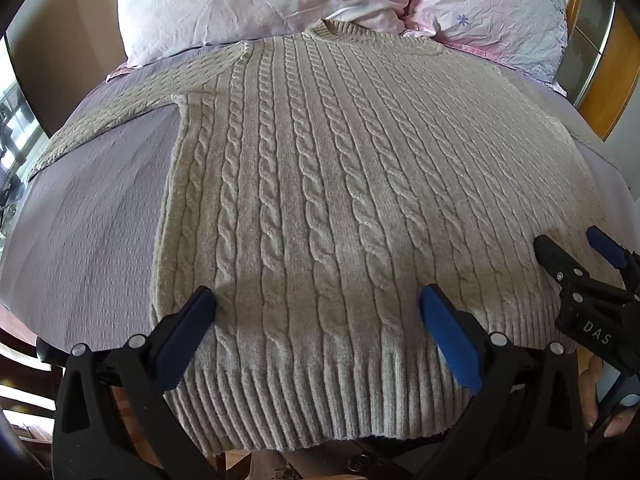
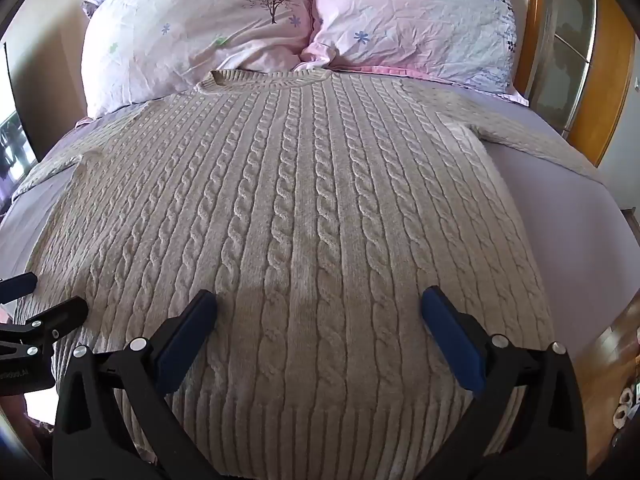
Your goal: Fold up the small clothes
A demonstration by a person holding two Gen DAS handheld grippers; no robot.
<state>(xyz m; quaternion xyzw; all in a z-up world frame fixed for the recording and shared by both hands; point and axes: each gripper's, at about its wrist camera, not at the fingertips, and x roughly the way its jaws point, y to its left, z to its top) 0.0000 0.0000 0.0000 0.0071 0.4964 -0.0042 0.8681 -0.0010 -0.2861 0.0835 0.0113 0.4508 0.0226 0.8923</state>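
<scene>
My left gripper [image 1: 318, 312] hovers with fingers apart over the hem of the cable-knit sweater [image 1: 320, 184], which lies flat on the bed [image 1: 92, 216], collar toward the pillows [image 2: 200, 28] at the head edge. My right gripper [image 2: 318, 312] hangs beside it, fingers equally spread. I judge the thick knit risky: pinching only the top layer would split the hem and skew the fold.

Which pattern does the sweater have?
Beige cable knit on the sweater, ribbed at the hem; clearest in the right wrist view.
</scene>
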